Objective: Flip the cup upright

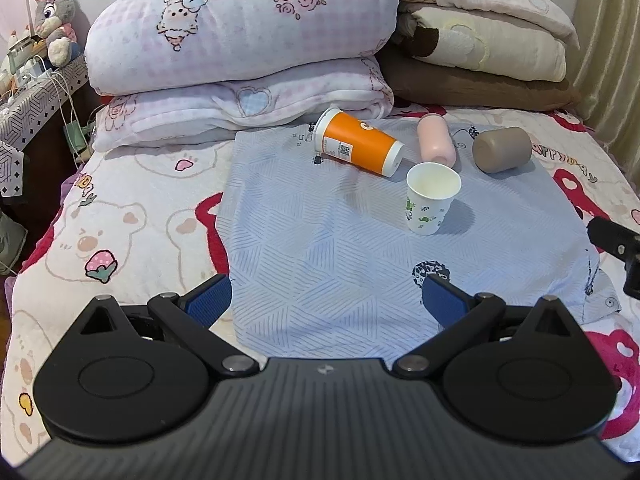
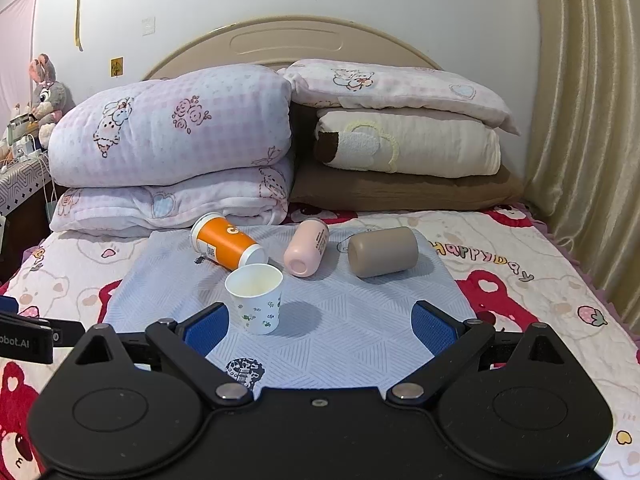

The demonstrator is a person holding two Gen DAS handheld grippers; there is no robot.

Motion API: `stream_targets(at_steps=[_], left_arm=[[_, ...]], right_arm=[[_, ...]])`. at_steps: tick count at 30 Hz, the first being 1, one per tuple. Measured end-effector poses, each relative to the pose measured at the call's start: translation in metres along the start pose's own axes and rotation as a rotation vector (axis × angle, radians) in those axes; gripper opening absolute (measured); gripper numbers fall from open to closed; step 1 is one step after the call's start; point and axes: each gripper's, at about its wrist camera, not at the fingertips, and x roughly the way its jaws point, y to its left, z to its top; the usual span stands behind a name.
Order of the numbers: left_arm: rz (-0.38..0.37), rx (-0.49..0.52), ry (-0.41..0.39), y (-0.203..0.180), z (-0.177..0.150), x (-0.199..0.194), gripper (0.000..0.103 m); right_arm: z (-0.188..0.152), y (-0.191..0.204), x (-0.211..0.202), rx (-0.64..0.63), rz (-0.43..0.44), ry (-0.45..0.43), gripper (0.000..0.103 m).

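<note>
Bear-print bed (image 2: 520,280), pale-blue cloth (image 2: 340,320) under cups — stacked quilts (image 2: 172,128) behind — both tongs (image 1: 326,300) (image 2: 320,326) wide, empty.

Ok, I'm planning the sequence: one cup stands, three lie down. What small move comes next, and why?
Probably ease the right tongs forward toward the brown cup. They are open and empty, and that cup lies on its side on the right with free cloth around it, while the white paper cup already stands upright.

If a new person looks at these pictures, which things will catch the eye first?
Probably the orange cup, lying on its side on the pale blue cloth before the stacked bedding. Beside it lie a pink cup and a taupe cup; only the small paper cup stands upright in front.
</note>
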Motion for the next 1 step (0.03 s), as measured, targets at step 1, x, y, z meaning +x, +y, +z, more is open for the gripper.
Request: stream_targets(at_steps=[1], left_arm=[[-0.003, 0.001, -0.001, 0.0011, 0.0, 0.0, 0.103]], right_arm=[[0.0, -0.0003, 0.0, -0.001, 0.001, 0.001, 0.1]])
